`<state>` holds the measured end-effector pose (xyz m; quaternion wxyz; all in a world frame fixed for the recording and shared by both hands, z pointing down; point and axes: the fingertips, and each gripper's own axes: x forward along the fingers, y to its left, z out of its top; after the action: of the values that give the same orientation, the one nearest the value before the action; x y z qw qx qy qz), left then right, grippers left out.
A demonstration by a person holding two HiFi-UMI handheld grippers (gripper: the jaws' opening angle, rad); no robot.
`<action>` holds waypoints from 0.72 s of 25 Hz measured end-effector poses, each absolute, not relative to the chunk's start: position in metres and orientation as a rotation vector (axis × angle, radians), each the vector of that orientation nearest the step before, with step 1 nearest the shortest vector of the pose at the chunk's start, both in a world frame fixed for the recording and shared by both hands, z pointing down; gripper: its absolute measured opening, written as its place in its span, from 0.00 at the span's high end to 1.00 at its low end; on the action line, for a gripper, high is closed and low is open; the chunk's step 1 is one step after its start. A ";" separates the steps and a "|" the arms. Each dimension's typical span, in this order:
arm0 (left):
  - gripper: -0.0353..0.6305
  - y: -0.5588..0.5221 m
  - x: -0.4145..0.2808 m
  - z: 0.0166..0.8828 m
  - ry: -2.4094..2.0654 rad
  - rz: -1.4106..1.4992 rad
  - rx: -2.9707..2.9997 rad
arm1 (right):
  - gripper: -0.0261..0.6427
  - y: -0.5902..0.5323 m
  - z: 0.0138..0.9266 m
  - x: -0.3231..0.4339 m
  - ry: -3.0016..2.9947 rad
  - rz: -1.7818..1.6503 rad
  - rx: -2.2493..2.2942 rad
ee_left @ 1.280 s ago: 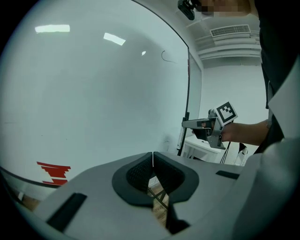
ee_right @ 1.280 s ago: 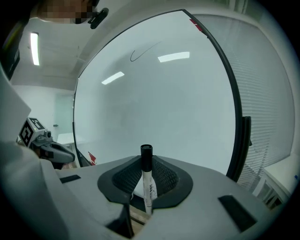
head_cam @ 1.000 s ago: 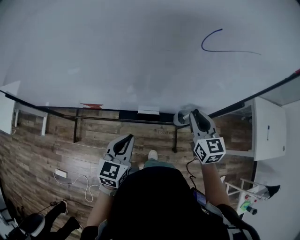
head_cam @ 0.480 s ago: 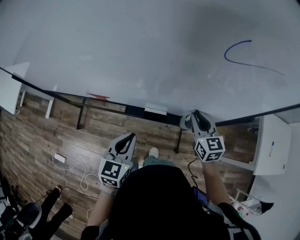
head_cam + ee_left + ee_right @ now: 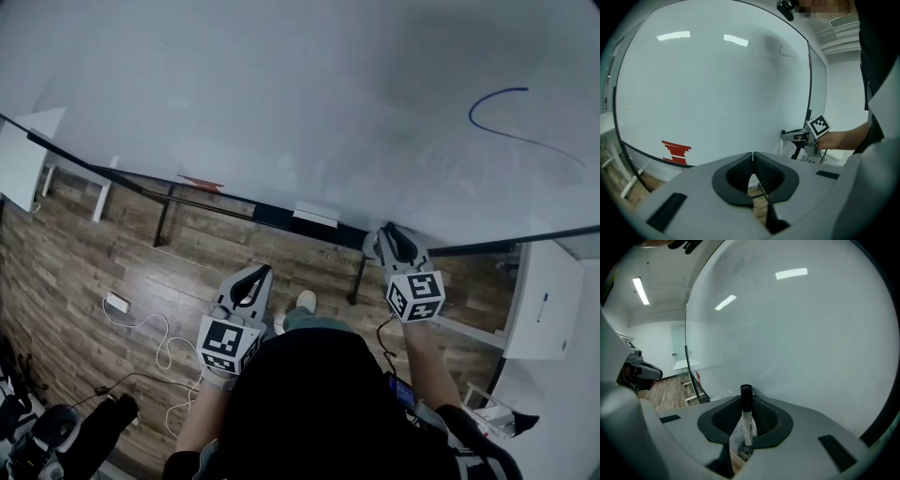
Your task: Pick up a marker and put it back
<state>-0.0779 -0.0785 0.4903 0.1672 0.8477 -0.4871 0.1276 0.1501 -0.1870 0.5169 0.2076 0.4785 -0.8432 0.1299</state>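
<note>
**Upright in the right jaws: a capped marker at the whiteboard**

Upright between the two dark pads of the right gripper point(image 5: 746, 425) stands the marker point(image 5: 747, 417). It has a white barrel with some small print and a black cap. The cap end rises above the jaw tips, and the jaws are closed against the barrel from either side. The right gripper view shows the cap close to the whiteboard point(image 5: 281, 94); whether the two touch cannot be told.

The left gripper point(image 5: 752, 158) is held lower and nearer the person's body in the head view, well apart from the right one. Its jaws are pressed together at the tips with nothing between them.

High on the board's right part runs a thin blue line point(image 5: 511, 114), a curl that trails off to the right. Near the board's lower edge, to the left, is a red stepped mark point(image 5: 675, 151).

Below the board lies a wooden floor point(image 5: 75, 253), with a white cable point(image 5: 141, 323) looping across it. One light shoe point(image 5: 306, 303) of the person shows between the grippers. A white cabinet point(image 5: 544, 300) stands at the right.
</note>
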 end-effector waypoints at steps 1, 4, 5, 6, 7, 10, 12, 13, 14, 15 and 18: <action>0.91 -0.077 -0.078 0.491 -1.386 0.362 2.412 | 0.83 -0.187 0.519 0.150 -2.344 0.365 1.328; 0.91 -0.075 -0.079 0.493 -1.384 0.358 2.413 | 0.83 -0.186 0.523 0.148 -2.337 0.371 1.314; 0.91 -0.074 -0.080 0.494 -1.387 0.355 2.406 | 0.83 -0.185 0.525 0.147 -2.333 0.371 1.311; 0.91 -0.074 -0.081 0.494 -1.391 0.353 2.402 | 0.83 -0.185 0.526 0.147 -2.329 0.371 1.308; 0.91 -0.073 -0.082 0.494 -1.394 0.352 2.399 | 0.83 -0.185 0.527 0.146 -2.325 0.372 1.306; 0.91 -0.072 -0.085 0.494 -1.398 0.353 2.394 | 0.83 -0.183 0.530 0.146 -2.313 0.378 1.302; 0.91 -0.071 -0.086 0.495 -1.396 0.353 2.392 | 0.83 -0.183 0.532 0.146 -2.308 0.378 1.303; 0.91 -0.071 -0.087 0.495 -1.396 0.352 2.392 | 0.83 -0.183 0.532 0.146 -2.307 0.379 1.304; 0.91 -0.070 -0.087 0.496 -1.395 0.352 2.392 | 0.83 -0.183 0.533 0.145 -2.307 0.379 1.305; 0.91 -0.070 -0.087 0.496 -1.394 0.351 2.393 | 0.83 -0.183 0.532 0.145 -2.309 0.380 1.305; 0.91 -0.070 -0.090 0.494 -1.392 0.349 2.397 | 0.82 -0.183 0.530 0.144 -2.309 0.372 1.308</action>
<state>-0.0896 -0.0695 0.4944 0.1729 0.8450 -0.4908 0.1231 0.1438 -0.1829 0.5303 0.2289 0.4753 -0.8387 0.1352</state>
